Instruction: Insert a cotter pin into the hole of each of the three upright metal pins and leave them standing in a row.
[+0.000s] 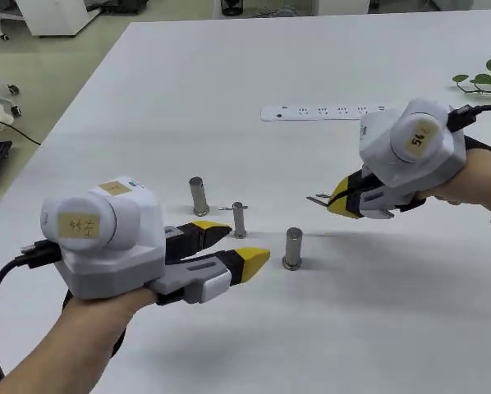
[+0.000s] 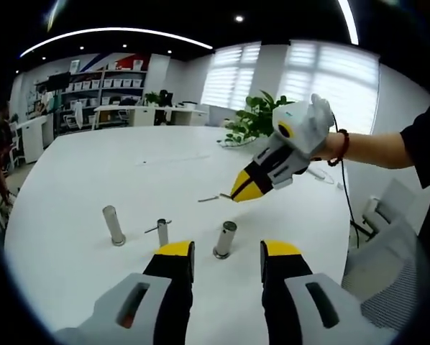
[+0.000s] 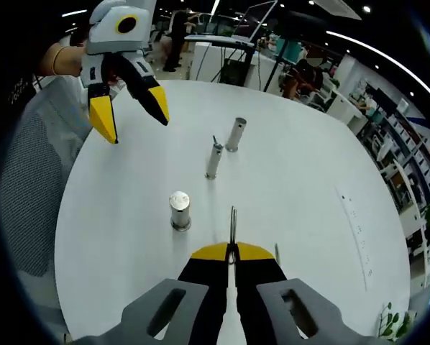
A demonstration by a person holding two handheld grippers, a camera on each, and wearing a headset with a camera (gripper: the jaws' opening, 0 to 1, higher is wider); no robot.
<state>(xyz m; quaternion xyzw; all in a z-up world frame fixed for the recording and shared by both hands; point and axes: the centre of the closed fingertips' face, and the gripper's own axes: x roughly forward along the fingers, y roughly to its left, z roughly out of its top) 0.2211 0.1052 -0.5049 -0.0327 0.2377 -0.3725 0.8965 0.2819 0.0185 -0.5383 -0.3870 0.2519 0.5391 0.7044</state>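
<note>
The right gripper (image 3: 231,253) has its fingers pinched shut on a cotter pin (image 3: 232,224), which juts out ahead of the tips, above the worktop (image 1: 352,312) and right of the three metal pins (image 1: 239,219). The middle one carries a second cotter pin (image 1: 227,208). The left gripper (image 1: 240,244) has its fingers spread wide, holding nothing, near the right-hand pin (image 1: 293,248) but apart from it.

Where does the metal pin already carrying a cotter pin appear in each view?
Head view: pinned metal pin, middle of the row, picture centre.
Left gripper view: the pin stands lower left, above the left jaw.
Right gripper view: the pin, just above centre.
Shared landmark: right hand-held gripper, shut on a cotter pin.
</note>
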